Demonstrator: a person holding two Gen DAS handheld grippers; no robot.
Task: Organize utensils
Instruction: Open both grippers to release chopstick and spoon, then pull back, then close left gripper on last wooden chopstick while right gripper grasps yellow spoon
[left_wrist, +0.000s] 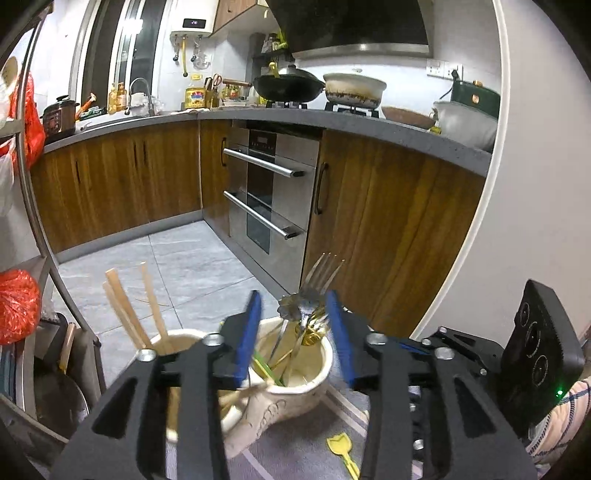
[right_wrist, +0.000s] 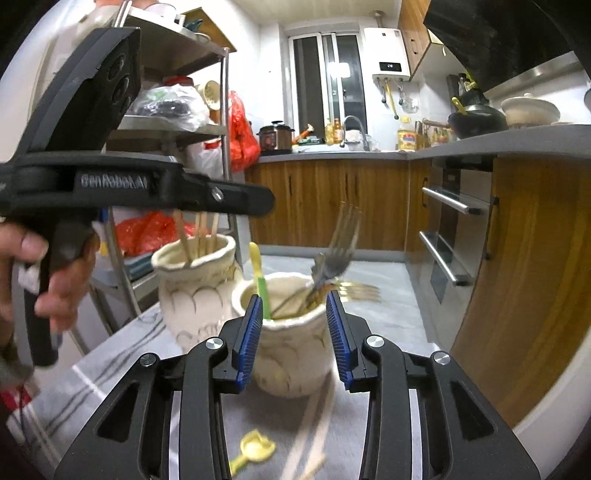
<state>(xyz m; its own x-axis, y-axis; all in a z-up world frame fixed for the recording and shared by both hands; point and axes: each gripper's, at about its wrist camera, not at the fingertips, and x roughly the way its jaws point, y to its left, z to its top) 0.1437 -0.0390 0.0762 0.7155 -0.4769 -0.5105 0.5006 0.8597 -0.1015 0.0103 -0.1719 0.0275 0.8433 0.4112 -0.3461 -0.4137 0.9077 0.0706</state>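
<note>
Both grippers, left (left_wrist: 294, 334) and right (right_wrist: 295, 338), hung part open and empty over a cream jar (right_wrist: 291, 354) holding forks (right_wrist: 334, 258); chopsticks (right_wrist: 201, 236) stood in a second jar (right_wrist: 195, 291), a yellow scoop (right_wrist: 255, 452) on the cloth (right_wrist: 110, 369).

Two cream ceramic jars stand side by side: one (right_wrist: 195, 288) holds upright wooden chopsticks (right_wrist: 201, 230), the other (right_wrist: 291, 350) leaning forks (right_wrist: 334, 258); a yellow spoon (right_wrist: 253, 452) lies before them.
</note>
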